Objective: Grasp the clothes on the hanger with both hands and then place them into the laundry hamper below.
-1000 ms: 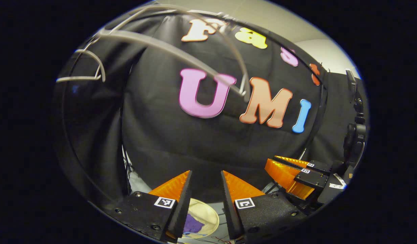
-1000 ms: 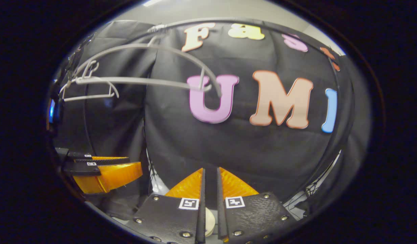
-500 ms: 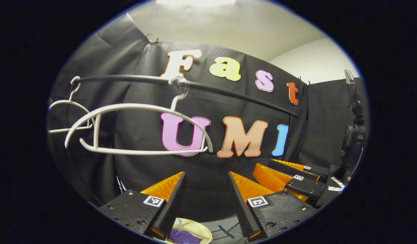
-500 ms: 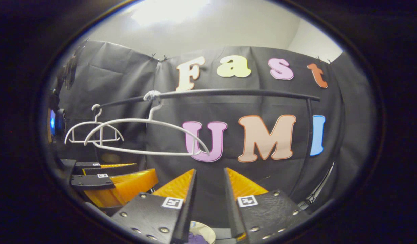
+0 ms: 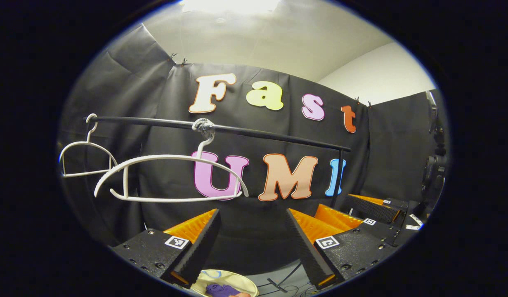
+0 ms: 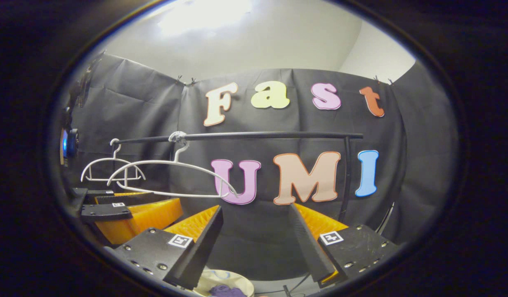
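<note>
Left gripper (image 5: 250, 243): its fingers stand spread wide with nothing between them, raised in front of the rail; a judgement, this open stance fits a hand that has nothing to carry.
Right gripper (image 6: 254, 243): fingers likewise spread apart and empty; it sits just beside the left one, as the task calls for both hands working together.
Rail (image 5: 254, 133): a dark bar crossing the booth wall, bearing two hangers.
Near hanger (image 5: 171, 177): white, bare, hooked on the rail and hanging tilted; no garment on it.
Far hanger (image 5: 82, 159): also white and bare, further along the rail.
Clothes (image 5: 223, 289): a purple bundle lying inside the hamper, low between the left fingers.
Laundry hamper (image 5: 208, 277): pale, round-rimmed, below the rail so a garment can drop straight in.
Progress: judged from the bare hangers and filled hamper, the placing looks done.
</note>
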Motion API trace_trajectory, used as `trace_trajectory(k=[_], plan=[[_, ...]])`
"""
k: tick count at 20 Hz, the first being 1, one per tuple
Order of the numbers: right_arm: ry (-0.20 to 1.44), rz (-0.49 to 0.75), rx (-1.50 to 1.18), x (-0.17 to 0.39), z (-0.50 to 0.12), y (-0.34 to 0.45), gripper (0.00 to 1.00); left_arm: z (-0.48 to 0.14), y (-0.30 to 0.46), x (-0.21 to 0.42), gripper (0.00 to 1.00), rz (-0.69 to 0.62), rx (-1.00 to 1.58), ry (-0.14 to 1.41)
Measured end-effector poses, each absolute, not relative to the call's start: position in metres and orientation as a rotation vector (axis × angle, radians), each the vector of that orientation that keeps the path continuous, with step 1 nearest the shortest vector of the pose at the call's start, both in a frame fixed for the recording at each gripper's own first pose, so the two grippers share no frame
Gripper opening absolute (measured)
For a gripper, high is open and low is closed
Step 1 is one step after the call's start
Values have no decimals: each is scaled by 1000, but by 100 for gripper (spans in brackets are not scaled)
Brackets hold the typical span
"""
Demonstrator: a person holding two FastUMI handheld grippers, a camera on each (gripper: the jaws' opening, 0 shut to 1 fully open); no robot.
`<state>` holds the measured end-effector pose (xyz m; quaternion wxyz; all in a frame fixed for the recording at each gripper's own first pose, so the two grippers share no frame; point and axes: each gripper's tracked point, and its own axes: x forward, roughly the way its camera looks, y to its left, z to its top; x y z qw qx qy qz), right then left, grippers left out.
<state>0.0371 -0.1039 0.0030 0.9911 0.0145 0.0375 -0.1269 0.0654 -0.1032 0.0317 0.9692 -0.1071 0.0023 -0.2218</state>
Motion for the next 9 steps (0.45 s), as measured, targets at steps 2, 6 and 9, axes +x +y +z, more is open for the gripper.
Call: trace_trajectory(k=[2, 6, 9], plan=[[76, -265, 22, 31, 5, -111, 97, 33, -106, 64, 96, -455, -215, 3], [71, -282, 7, 25, 9, -122, 93, 32, -115, 63, 96, -471, -209, 9], [66, -286, 4, 22, 12, -129, 93, 32, -121, 63, 92, -474, -207, 13]])
